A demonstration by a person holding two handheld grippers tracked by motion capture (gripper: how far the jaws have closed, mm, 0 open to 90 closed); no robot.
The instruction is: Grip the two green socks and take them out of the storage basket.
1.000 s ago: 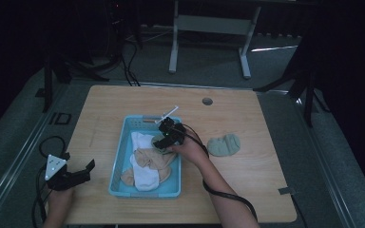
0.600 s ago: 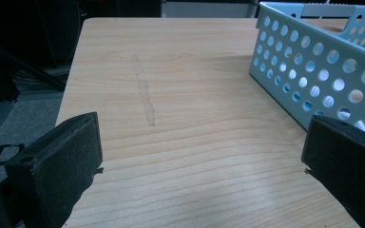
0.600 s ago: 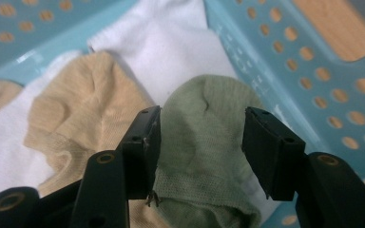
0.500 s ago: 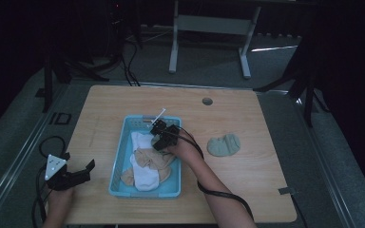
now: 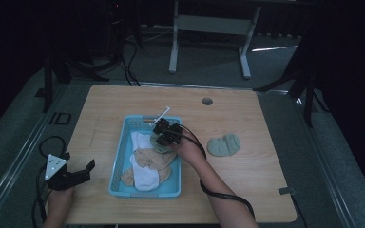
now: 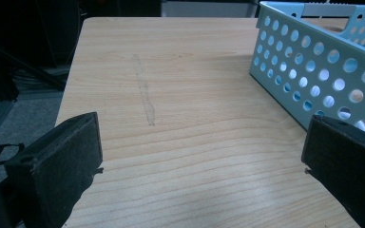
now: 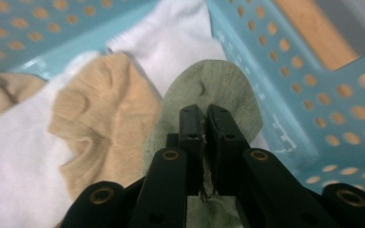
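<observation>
Right gripper point(image 7: 204, 114) clamped on a green sock point(image 7: 218, 90) inside the blue basket point(image 5: 123, 137).
Its jaws have just closed, pinching sock fabric at frame centre beside tan and white socks; left gripper point(image 5: 76, 175), lower left over the worktop point(image 6: 185, 95), stands wide open. No readable writing.

Both grippers are black. The left gripper point(image 5: 76, 175) carries a grey three-cornered plate, with black cable looping behind it. The right gripper point(image 7: 204, 124) shows brass-coloured screws, seemingly four, and narrow flat jaws. The forearms look bare.
</observation>
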